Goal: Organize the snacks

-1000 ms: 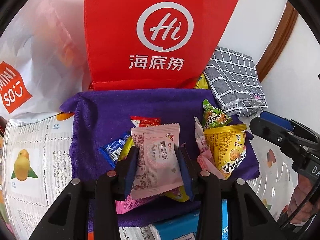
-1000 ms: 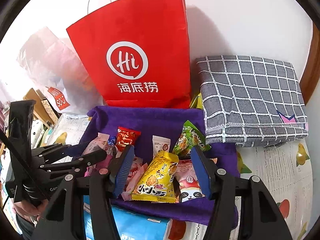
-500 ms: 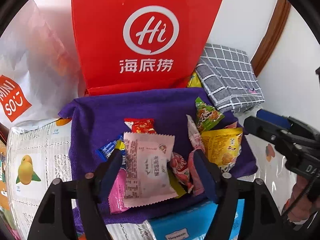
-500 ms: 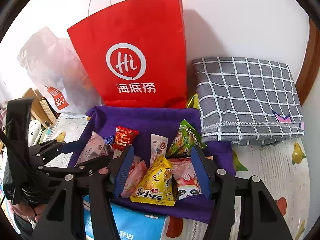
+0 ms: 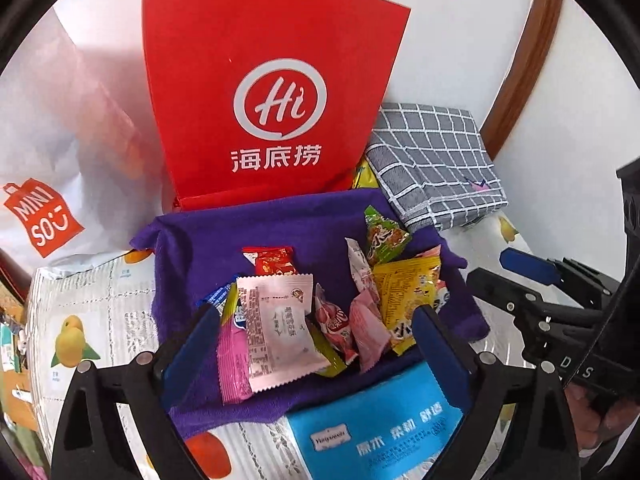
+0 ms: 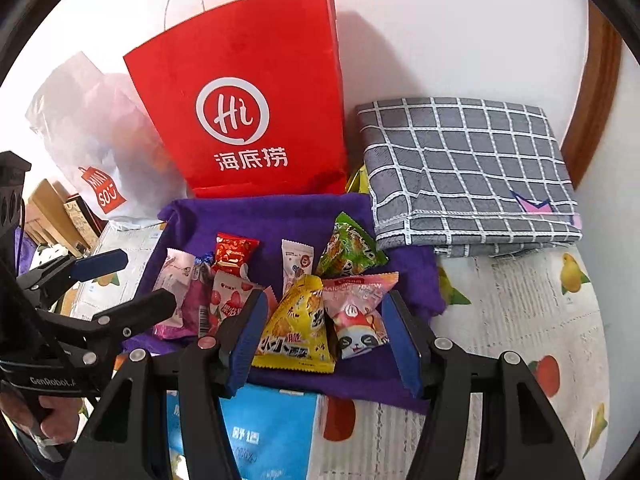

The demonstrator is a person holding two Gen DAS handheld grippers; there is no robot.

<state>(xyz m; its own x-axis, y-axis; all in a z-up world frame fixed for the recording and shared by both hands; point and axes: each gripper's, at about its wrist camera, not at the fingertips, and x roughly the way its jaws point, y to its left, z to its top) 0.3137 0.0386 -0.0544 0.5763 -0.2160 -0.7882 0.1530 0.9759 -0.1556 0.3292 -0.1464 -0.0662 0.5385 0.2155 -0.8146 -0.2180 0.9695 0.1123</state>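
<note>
Since a second ago the left gripper (image 5: pixel 312 344) has let go of the pale pink packet (image 5: pixel 280 332): its jaws have just been opening and now stand wide, with the packet lying loose between them, touching neither pad. That packet rests on the snack pile on the purple cloth (image 5: pixel 224 232), over a magenta wrapper (image 5: pixel 232 364) and beside a strawberry candy (image 5: pixel 334 324). The right gripper (image 6: pixel 324 340) hangs over the same pile with its jaws half open; the yellow pouch (image 6: pixel 296 332) and panda packet (image 6: pixel 360 316) lie between them, gripped by neither. A red bag (image 6: pixel 248 92) stands behind the cloth, a grey checked cloth (image 6: pixel 468 168) to its right, a blue pack (image 5: pixel 380 424) at the near edge.
</note>
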